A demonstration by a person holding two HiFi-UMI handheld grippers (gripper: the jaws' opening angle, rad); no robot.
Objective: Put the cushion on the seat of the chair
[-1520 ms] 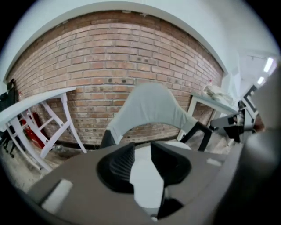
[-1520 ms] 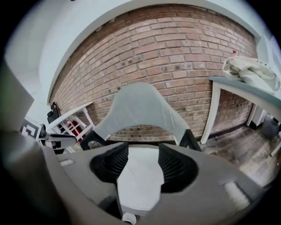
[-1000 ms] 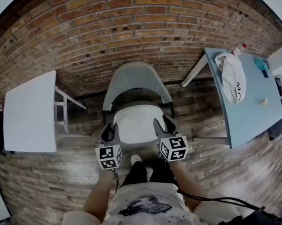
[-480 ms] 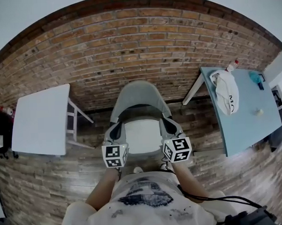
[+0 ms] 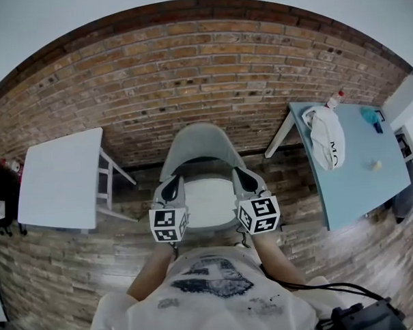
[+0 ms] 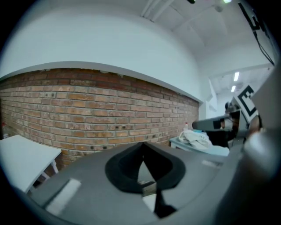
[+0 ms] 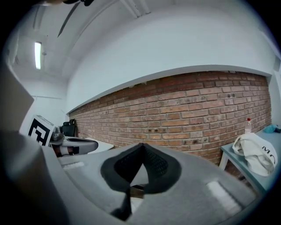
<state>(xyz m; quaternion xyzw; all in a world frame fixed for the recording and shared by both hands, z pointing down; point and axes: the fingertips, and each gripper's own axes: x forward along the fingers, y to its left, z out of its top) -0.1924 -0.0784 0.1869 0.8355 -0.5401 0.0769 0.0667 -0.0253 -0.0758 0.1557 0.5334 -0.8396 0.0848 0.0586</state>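
The white cushion (image 5: 208, 200) lies flat on the seat of the grey chair (image 5: 200, 142), straight in front of me. My left gripper (image 5: 172, 186) hangs above the cushion's left edge and my right gripper (image 5: 242, 176) above its right edge. Both are shut, with nothing between the jaws. In the left gripper view the closed left gripper (image 6: 142, 146) points at the brick wall, with the right gripper (image 6: 215, 124) level beside it. The right gripper view shows the same for the right gripper (image 7: 142, 146), with the left gripper (image 7: 74, 145) alongside.
A white table (image 5: 57, 178) stands left of the chair. At the right a light blue table (image 5: 360, 171) carries a white cloth item (image 5: 327, 138) and a small bottle (image 5: 335, 97). A brick wall (image 5: 188, 66) runs behind the chair; the floor is wood plank.
Both grippers have risen from beside the cushion and their jaws have gone from open to shut, empty. The cushion stays on the seat. The head view has lifted.
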